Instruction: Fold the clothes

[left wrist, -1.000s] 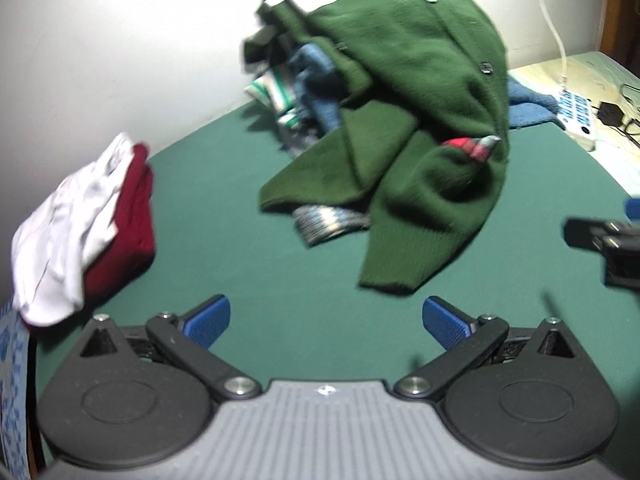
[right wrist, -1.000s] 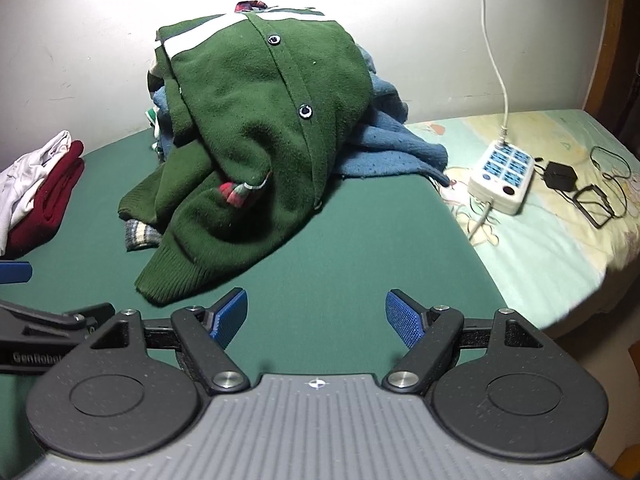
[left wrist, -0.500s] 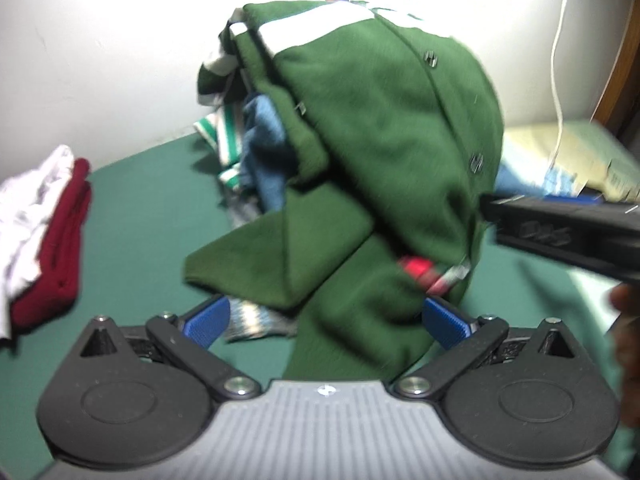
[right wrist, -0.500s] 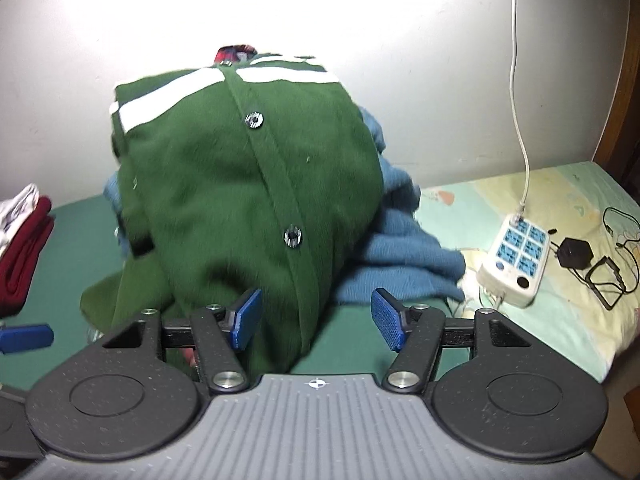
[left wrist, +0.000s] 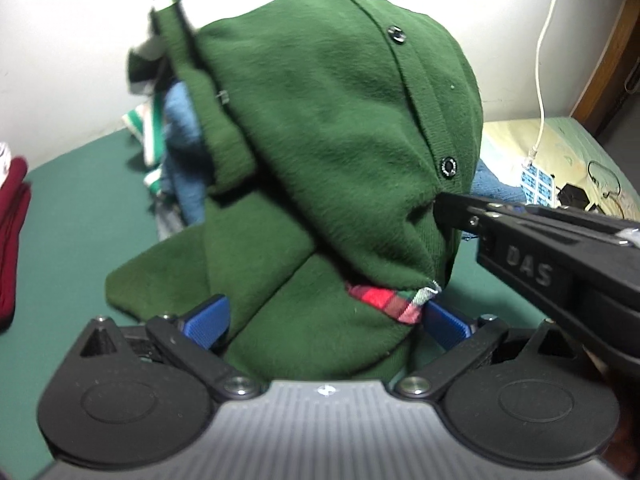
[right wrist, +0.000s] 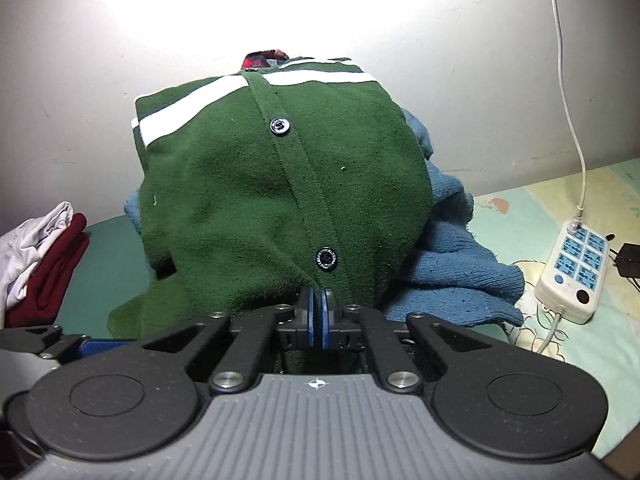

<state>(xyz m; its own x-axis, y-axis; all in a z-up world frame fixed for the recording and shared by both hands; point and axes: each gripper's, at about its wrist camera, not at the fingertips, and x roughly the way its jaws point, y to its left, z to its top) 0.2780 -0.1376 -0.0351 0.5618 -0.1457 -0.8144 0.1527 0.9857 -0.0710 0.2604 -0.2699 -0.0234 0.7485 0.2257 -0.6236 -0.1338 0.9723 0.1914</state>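
A dark green cardigan (left wrist: 320, 120) (right wrist: 256, 200) with white stripes and dark buttons drapes over a tall pile of clothes on the green bed cover. My right gripper (right wrist: 318, 316) is shut on the cardigan's buttoned front edge, just below the lowest button; in the left wrist view it enters from the right and bites the same edge (left wrist: 452, 208). My left gripper (left wrist: 324, 320) is open, its blue pads on either side of the cardigan's lower part, beside a red plaid cuff (left wrist: 384, 300).
Blue knitwear (right wrist: 456, 276) and striped clothes lie under the cardigan. Folded dark red and white garments (right wrist: 48, 264) sit at the left. A white power strip (right wrist: 572, 276) with cable and a black charger lies on the patterned sheet at the right. A wall stands close behind.
Both grippers moved in to the pile. The right gripper went from open to shut on the cardigan's front edge. The left stayed open and now straddles its lower part.
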